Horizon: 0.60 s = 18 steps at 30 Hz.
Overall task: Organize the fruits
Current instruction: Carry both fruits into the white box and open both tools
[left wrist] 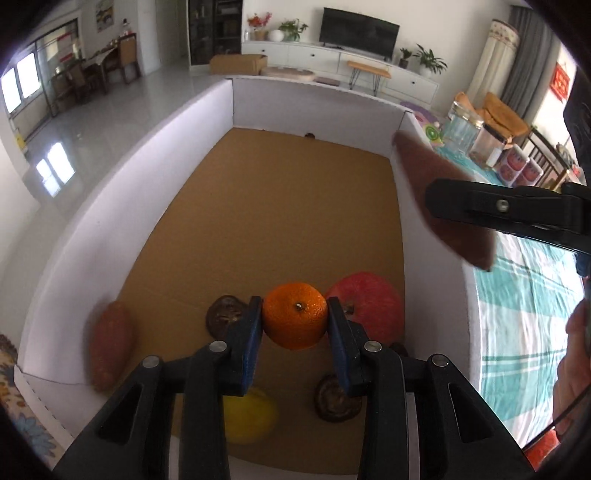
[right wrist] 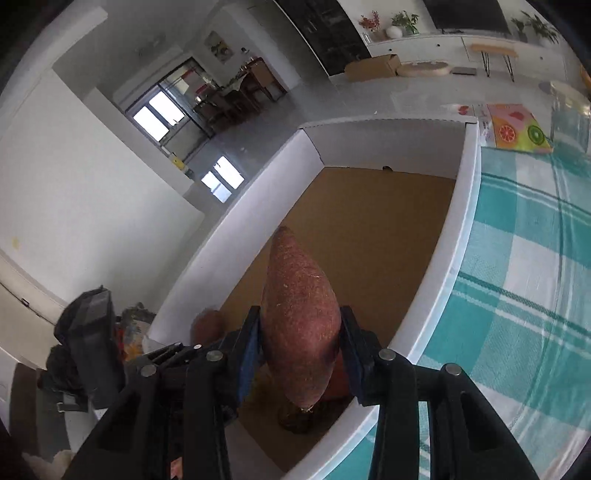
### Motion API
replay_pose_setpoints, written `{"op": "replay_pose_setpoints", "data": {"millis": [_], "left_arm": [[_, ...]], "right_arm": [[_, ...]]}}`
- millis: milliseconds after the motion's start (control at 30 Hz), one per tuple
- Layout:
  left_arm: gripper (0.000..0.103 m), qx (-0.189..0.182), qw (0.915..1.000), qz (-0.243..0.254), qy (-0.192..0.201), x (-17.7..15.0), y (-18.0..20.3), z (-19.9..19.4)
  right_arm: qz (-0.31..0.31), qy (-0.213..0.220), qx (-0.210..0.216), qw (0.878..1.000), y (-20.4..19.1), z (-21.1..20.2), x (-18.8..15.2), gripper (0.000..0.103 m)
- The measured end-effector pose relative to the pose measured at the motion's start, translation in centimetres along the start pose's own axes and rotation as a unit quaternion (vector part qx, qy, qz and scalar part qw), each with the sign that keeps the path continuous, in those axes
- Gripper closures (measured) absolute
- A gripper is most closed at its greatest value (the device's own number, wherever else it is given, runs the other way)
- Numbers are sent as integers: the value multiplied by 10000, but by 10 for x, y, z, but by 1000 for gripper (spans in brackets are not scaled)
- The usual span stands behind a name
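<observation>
Both grippers tilt down over the white-walled box. The left gripper pinches an orange above its brown floor. The right gripper clamps a sweet potato, tip pointing away, above the box's right wall.

Television, checked tablecloth, glass jars

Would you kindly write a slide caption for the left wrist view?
Left hand-held gripper holds an orange over the white-walled box, beside a sweet potato gripped by the right hand-held gripper.
</observation>
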<state>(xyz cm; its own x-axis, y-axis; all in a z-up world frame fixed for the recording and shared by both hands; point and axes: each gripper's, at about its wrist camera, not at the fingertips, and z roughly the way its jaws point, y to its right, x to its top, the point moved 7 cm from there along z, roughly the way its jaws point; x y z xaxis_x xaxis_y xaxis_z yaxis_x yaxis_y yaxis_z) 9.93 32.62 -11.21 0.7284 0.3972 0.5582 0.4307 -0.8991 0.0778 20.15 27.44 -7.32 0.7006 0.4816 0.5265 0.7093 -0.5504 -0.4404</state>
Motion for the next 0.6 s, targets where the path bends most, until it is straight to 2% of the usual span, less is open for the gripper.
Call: {"op": "replay_pose_setpoints", "data": {"millis": [33, 67, 133, 233, 300, 400, 600], "left_arm": [[50, 110, 9999, 49, 64, 2, 0, -2], [30, 223, 9996, 86, 153, 3, 0, -6], [17, 378, 9985, 112, 389, 8, 2, -13], [17, 463, 9972, 294, 518, 12, 14, -19], [16, 491, 9960, 440, 606, 14, 26, -21], [13, 522, 9936, 662, 749, 16, 44, -27], [13, 410, 9907, 983, 851, 19, 77, -35]], "right_arm": [[7, 28, -77, 10000, 1, 0, 3, 45], [43, 129, -118, 9998, 2, -5, 5, 33], [1, 405, -110, 9991, 5, -25, 3, 27], [-238, 747, -447, 9959, 17, -60, -9, 17], [-341, 960, -837, 9913, 36, -81, -25, 4], [-223, 1033, -1497, 9831, 80, -98, -54, 2], [458, 735, -2395, 9670, 182, -116, -124, 2]]}}
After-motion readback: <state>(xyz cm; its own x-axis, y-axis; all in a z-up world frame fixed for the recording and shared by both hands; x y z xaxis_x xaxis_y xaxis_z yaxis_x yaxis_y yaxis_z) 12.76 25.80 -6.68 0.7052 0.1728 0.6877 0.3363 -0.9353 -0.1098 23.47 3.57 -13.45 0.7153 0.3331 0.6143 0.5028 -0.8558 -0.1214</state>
